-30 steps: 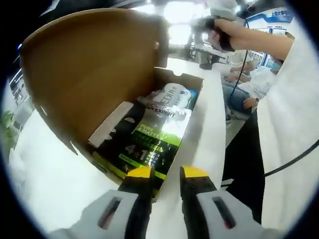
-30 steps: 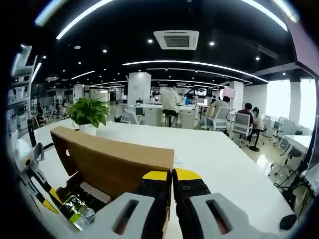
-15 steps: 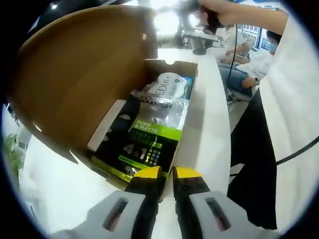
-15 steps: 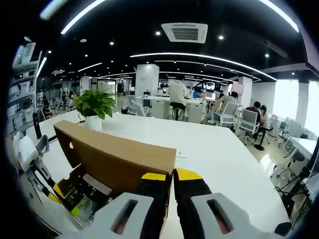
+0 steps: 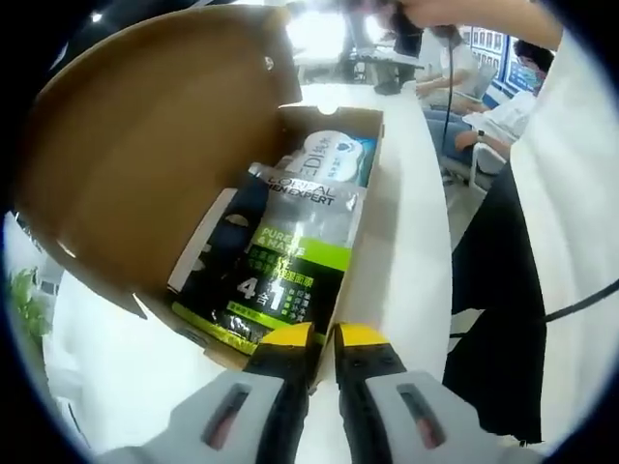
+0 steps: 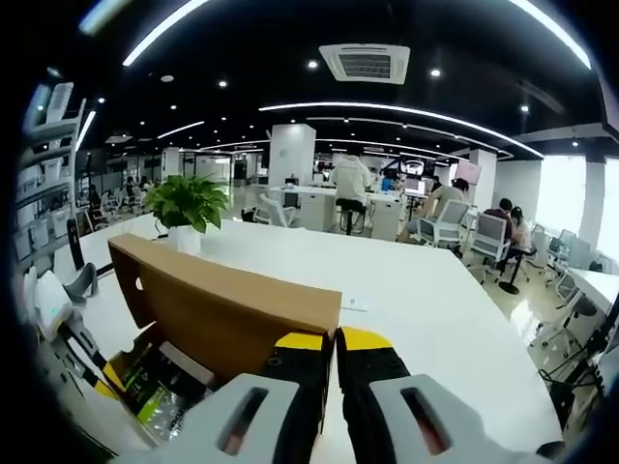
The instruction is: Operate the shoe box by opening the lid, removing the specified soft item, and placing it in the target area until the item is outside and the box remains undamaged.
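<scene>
Basically the soft item is a glossy foil pouch [image 5: 290,246] with black, silver and green print, lying flat inside the open cardboard shoe box [image 5: 372,184], long axis along the box, top end toward the far wall. In the right gripper view a corner of the pouch [image 6: 145,396] shows low in the box beneath the raised lid. It is not yet out.

Lid [image 5: 145,145] is swung up and back on the hinge side. Right gripper [image 6: 327,345] has its yellow-tipped jaws pressed onto the lid's free edge [image 6: 290,319], pinching it and holding it open. Left gripper [image 5: 322,335] sits at the near end of the box, just above the near wall and the pouch's bottom edge; its jaws are nearly together with a thin gap, nothing visibly between them.

Handling, as a guess: pouch looks light, floppy and slick, so it will sag and may slip from a shallow pinch. Best hold is probably the flat sealed bottom edge or a corner nearest the left gripper, jaws spread first, then lift clear of the thin cardboard wall without dragging on it.

Box rests on a white table [image 6: 416,290]; a potted plant [image 6: 186,205] stands further along it. Person's white sleeve [image 5: 571,164] to the side.
</scene>
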### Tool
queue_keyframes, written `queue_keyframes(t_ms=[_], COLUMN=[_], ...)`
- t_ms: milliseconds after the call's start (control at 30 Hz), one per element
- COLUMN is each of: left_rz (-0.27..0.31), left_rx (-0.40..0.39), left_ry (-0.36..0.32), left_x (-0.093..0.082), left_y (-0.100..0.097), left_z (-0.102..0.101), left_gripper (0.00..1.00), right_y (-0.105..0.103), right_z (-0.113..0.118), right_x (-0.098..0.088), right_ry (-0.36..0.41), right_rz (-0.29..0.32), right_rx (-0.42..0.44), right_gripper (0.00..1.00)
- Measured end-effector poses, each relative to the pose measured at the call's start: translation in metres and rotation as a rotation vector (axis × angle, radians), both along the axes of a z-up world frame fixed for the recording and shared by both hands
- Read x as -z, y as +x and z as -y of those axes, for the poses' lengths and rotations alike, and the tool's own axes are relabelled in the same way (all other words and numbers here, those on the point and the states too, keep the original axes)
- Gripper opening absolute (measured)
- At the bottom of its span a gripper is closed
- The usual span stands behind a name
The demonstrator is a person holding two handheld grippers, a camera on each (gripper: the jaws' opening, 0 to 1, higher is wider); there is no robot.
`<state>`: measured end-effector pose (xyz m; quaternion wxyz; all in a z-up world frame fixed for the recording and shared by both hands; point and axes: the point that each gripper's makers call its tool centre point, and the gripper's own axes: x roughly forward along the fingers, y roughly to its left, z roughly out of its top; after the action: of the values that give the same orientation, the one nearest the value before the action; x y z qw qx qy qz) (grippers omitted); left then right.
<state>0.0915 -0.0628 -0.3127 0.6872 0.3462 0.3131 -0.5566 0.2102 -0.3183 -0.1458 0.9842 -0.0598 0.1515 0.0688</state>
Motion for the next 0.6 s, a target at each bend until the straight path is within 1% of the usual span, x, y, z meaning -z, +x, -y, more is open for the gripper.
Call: queue_keyframes(t_ms=[33,133,233,400,467,500,567,600], left_rz=[0.007,-0.029,-0.045,-0.03,-0.04,-0.059,-0.07,-0.07], left_rx=[0.01,-0.022,-0.049,-0.037,-0.042,-0.055,-0.049,-0.039], left_ry=[-0.004,-0.019,-0.022,-0.028,-0.024,-0.019,-0.007,-0.002], left_x=[0.0,0.0,0.0,0.0,0.001,0.001,0.0,0.001], left_y=[-0.001,-0.003,-0.001,-0.002,-0.001,-0.001,-0.001,-0.001], left_z=[0.0,-0.001,-0.001,-0.001,0.0,0.0,0.0,0.0], left_gripper=[0.06,0.06,0.07,0.07,0.07,0.07,0.07,0.06], right_y=[0.0,0.005,0.01,0.019,0.023,0.026,0.029,0.03], right_z=[0.0,0.001,0.001,0.002,0.002,0.002,0.002,0.002], right_x=[0.0,0.0,-0.001,0.0,0.001,0.002,0.002,0.002], right_ry=[0.0,0.024,0.022,0.051,0.041,0.04,0.055,0.052], right_rz=[0.0,0.001,-0.005,-0.027,-0.042,-0.054,-0.081,-0.085], right_rx=[0.006,0.017,0.018,0.014,0.007,0.006,0.015,0.014], right_gripper=[0.01,0.01,0.01,0.01,0.01,0.01,0.01,0.01])
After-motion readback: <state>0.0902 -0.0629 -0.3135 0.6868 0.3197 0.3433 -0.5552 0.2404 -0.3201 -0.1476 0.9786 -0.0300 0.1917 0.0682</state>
